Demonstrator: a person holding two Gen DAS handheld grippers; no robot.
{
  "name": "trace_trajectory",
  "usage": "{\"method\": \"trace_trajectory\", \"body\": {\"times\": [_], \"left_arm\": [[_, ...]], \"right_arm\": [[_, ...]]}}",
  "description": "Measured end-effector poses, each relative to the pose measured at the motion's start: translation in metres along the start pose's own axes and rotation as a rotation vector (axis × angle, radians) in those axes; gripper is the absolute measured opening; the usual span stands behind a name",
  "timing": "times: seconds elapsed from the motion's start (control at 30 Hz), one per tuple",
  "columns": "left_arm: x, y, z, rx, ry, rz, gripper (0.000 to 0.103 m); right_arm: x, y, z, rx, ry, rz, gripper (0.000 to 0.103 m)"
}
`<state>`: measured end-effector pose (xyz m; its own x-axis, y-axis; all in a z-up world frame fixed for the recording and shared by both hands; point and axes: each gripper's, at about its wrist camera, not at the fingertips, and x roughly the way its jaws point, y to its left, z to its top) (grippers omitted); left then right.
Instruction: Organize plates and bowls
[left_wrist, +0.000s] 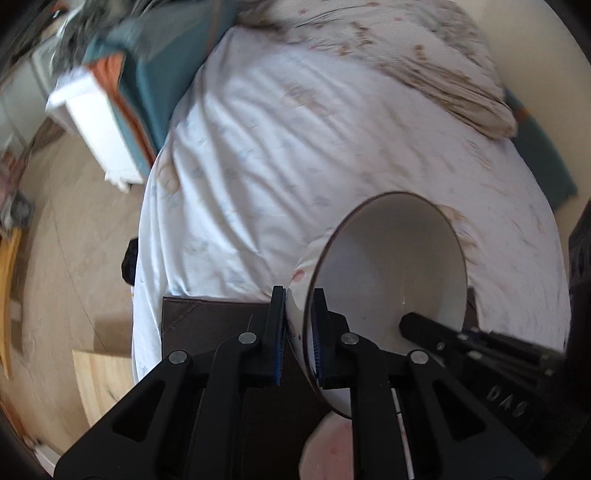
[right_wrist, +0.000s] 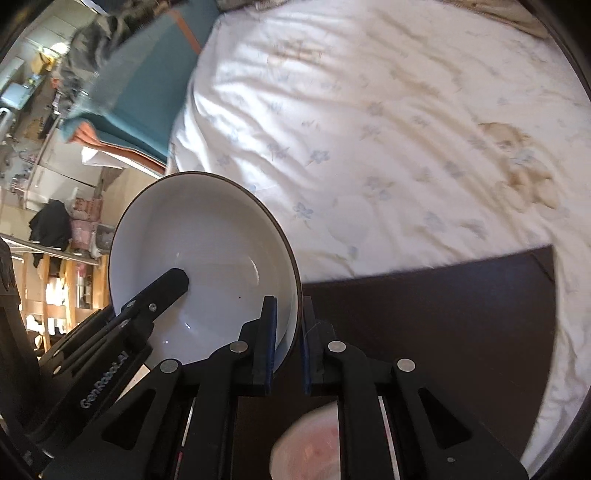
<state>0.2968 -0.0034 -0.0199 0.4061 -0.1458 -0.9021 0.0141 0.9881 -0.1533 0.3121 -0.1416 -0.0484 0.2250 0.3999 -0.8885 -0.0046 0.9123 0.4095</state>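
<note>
White glazed ceramic bowl with a thin dark brown rim is the thing here, and it's up off the surface, pinched from both sides at once. The left black two-finger gripper is clamped on the bowl's left wall, one blue-padded finger outside and one inside the rim. In the right wrist view the right black two-finger gripper is doing the same on the opposite edge, so the bowl sits just left of it with the rim running between its fingers. Each camera catches the other gripper's finger poking into the bowl's hollow. Under all this is a dark brown rectangular mat lying on the white floral bedsheet, and a pale pinkish round plate rests on the mat right below the grippers, partly hidden by them and pretty blurry.
</note>
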Motion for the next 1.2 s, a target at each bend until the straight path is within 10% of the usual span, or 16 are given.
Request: {"method": "trace_trajectory", "body": {"times": [0.73,1.2], "left_arm": [[-0.085,-0.069,-0.108,0.131,-0.040,-0.147,0.010],[-0.070,-0.077,-0.141,0.175,-0.010,-0.136,0.010]], "right_arm": [[-0.123,-0.053,-0.134,-0.008,-0.081,0.040,0.014],[-0.109,-0.079,-0.176,-0.002,-0.089,0.105,0.015]]}}
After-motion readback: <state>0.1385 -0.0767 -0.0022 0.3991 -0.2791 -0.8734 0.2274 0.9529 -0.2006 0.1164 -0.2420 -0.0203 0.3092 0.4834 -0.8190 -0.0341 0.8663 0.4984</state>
